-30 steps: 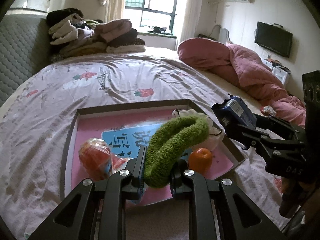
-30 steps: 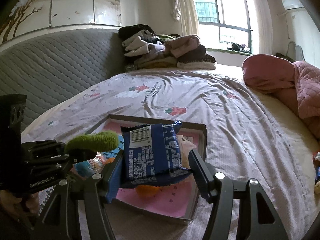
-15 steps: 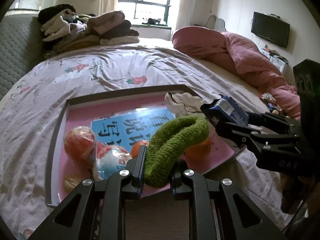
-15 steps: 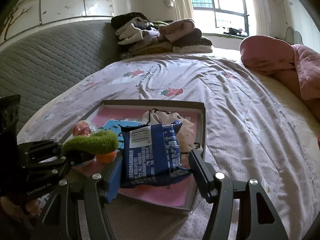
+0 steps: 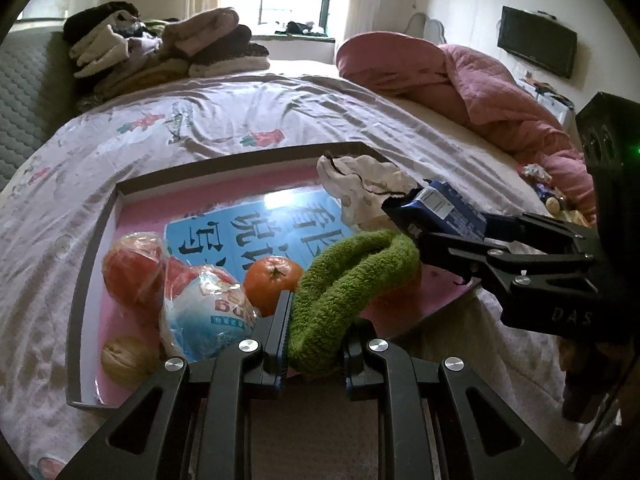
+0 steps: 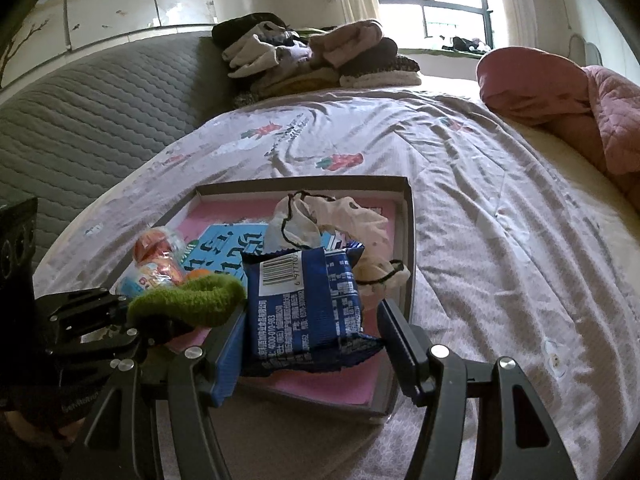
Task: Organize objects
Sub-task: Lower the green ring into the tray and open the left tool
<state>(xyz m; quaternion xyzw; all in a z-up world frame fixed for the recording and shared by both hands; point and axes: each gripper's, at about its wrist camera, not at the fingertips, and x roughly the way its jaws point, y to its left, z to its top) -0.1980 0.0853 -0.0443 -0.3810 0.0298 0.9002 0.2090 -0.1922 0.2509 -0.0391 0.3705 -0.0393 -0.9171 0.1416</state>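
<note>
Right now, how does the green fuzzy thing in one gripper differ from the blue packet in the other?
The green terry cloth is soft, fuzzy and plain; the blue snack packet is smooth, crinkly and printed with a barcode. The cloth is pinched in the nearly closed left gripper, while the packet spans the much wider jaws of the right gripper. The cloth droops in a bent loop; the packet stands flat. Both hang over the shallow box.
</note>
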